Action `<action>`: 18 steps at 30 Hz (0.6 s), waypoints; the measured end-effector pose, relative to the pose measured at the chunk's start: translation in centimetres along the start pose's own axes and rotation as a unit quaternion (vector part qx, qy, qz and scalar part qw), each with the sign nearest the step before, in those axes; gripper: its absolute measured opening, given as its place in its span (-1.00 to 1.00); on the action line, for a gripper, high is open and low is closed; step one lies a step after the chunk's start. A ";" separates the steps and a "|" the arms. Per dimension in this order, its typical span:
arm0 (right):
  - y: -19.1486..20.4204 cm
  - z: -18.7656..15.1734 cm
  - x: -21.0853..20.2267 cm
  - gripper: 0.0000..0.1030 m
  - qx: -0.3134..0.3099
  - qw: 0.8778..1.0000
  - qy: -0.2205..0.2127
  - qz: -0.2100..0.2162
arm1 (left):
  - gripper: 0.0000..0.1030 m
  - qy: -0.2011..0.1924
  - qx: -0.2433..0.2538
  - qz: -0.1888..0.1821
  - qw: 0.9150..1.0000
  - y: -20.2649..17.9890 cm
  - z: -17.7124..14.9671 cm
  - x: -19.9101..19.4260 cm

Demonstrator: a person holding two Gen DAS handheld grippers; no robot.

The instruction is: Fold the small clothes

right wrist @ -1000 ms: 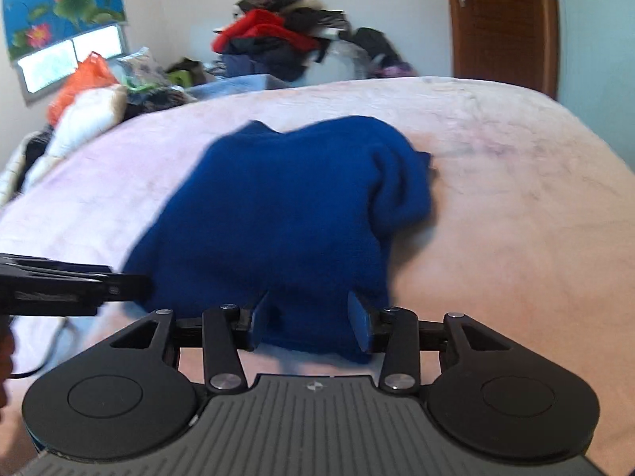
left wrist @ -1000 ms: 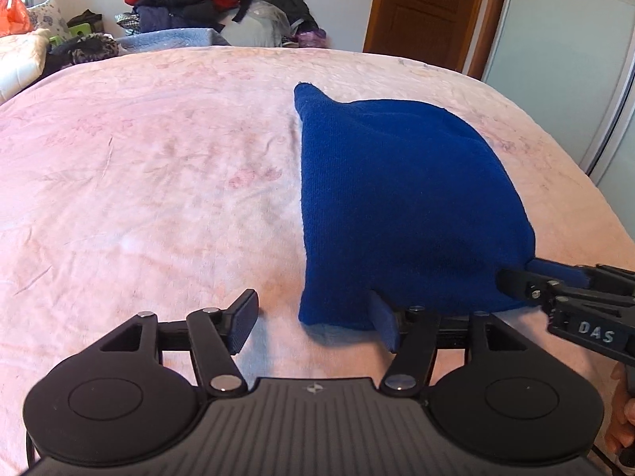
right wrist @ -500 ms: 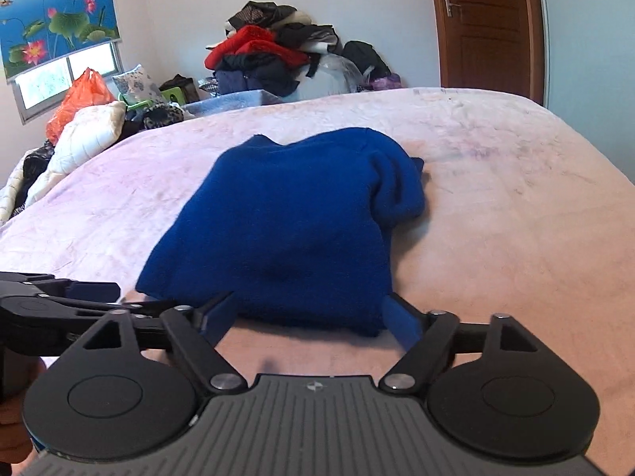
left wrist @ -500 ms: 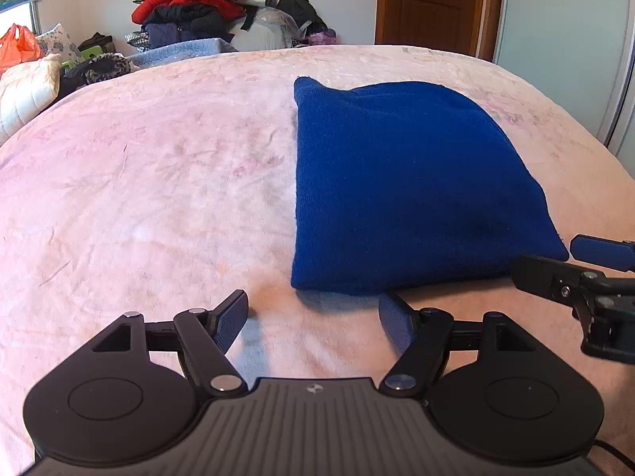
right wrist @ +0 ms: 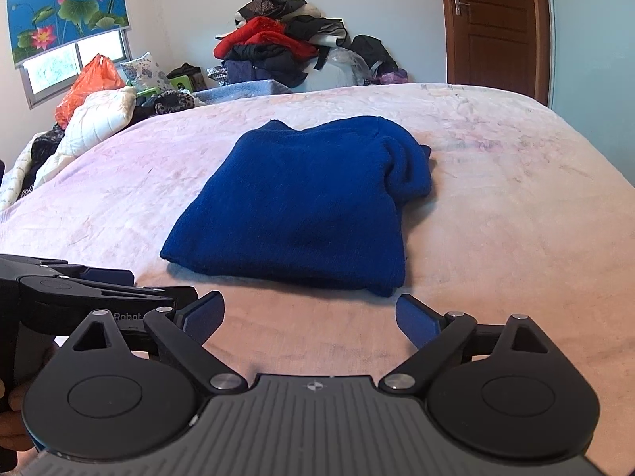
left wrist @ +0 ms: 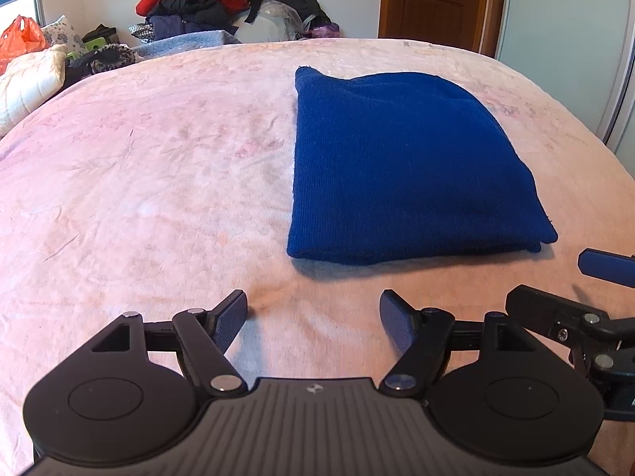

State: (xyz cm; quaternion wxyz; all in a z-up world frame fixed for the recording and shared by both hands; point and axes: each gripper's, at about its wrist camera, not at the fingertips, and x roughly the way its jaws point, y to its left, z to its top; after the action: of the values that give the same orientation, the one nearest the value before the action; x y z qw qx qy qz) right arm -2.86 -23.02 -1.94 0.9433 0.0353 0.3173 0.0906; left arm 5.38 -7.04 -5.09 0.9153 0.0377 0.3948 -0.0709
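I'm seeing the blue sweater (left wrist: 401,170) lying folded on the pink bedspread (left wrist: 158,182), sitting centre-right in the left wrist view and mid-frame in the right wrist view (right wrist: 301,202). I'm holding the left gripper (left wrist: 313,319) w/ its jaws spread wide, nothing btwn them, hovering at the bottom of frame just short of the sweater's near edge. The right gripper (right wrist: 309,317) is also gaping wide and empty, likewise just short of the near fold. Each gripper is poking into the other's view: right one at lower right, left one at lower left. A clothes pile (right wrist: 285,47) is sitting at top centre, a wooden door (right wrist: 496,23) at upper right.
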 end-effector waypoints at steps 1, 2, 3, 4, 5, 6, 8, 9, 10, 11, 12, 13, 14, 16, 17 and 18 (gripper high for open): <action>0.1 -0.1 0.0 0.88 -0.003 1.000 0.001 -0.001 | 0.44 -0.001 0.001 0.001 1.000 0.0 -0.1 -0.1; 0.3 -0.2 0.0 0.88 -0.005 1.000 0.003 -0.002 | 0.44 -0.002 0.002 0.003 1.000 0.0 -0.1 -0.1; 0.4 -0.2 0.0 0.88 -0.008 1.000 0.004 -0.004 | 0.44 -0.003 0.002 0.005 1.000 0.0 -0.2 -0.2; 0.5 -0.3 0.0 0.89 -0.010 1.000 0.005 -0.006 | 0.47 -0.006 0.003 0.006 1.000 0.0 -0.3 -0.2; 0.6 -0.4 0.0 0.90 -0.012 1.000 0.007 -0.008 | 0.52 -0.009 0.004 0.008 1.000 0.0 -0.4 -0.2; 0.7 -0.5 0.0 0.90 -0.014 1.000 0.008 -0.011 | 0.55 -0.013 0.004 0.011 1.000 0.1 -0.5 -0.3; 0.8 -0.7 0.1 0.92 -0.016 1.000 0.011 -0.016 | 0.57 -0.020 0.005 0.015 1.000 0.2 -0.7 -0.3; 0.9 -0.8 0.1 0.93 -0.017 1.000 0.013 -0.019 | 0.58 -0.021 0.007 0.017 1.000 0.2 -0.8 -0.2; 0.9 -0.8 0.2 0.95 -0.017 1.000 0.014 -0.022 | 0.58 -0.021 0.008 0.017 1.000 0.2 -0.9 -0.1; 1.0 -0.9 0.3 0.95 -0.017 0.999 0.016 -0.024 | 0.58 -0.020 0.009 0.017 1.000 0.2 -1.0 0.0; 1.0 -1.0 0.4 0.95 -0.018 0.999 0.018 -0.026 | 0.60 -0.020 0.008 0.018 1.000 0.3 -1.1 0.1; 1.1 -1.1 0.4 0.96 -0.019 0.999 0.019 -0.028 | 0.63 -0.021 0.006 0.019 1.000 0.3 -1.1 0.2; 1.1 -1.2 0.5 0.97 -0.020 0.999 0.020 -0.030 | 0.64 -0.024 0.005 0.020 0.999 0.3 -1.2 0.2; 1.0 -1.4 0.7 0.97 -0.021 0.999 0.023 -0.032 | 0.65 -0.029 0.006 0.021 0.999 0.4 -1.4 0.2; 1.0 -1.5 0.8 0.98 -0.020 0.999 0.025 -0.034 | 0.67 -0.032 0.008 0.023 0.999 0.3 -1.5 0.3; 1.0 -1.6 0.9 0.98 -0.019 0.999 0.027 -0.037 | 0.68 -0.035 0.010 0.024 0.999 0.3 -1.5 0.3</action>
State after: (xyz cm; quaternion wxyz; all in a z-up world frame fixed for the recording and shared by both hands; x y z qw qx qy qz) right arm -3.27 -21.89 -3.59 0.9375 0.0036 0.3423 0.0628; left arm 4.52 -6.60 -6.31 0.9294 0.0543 0.3610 -0.0538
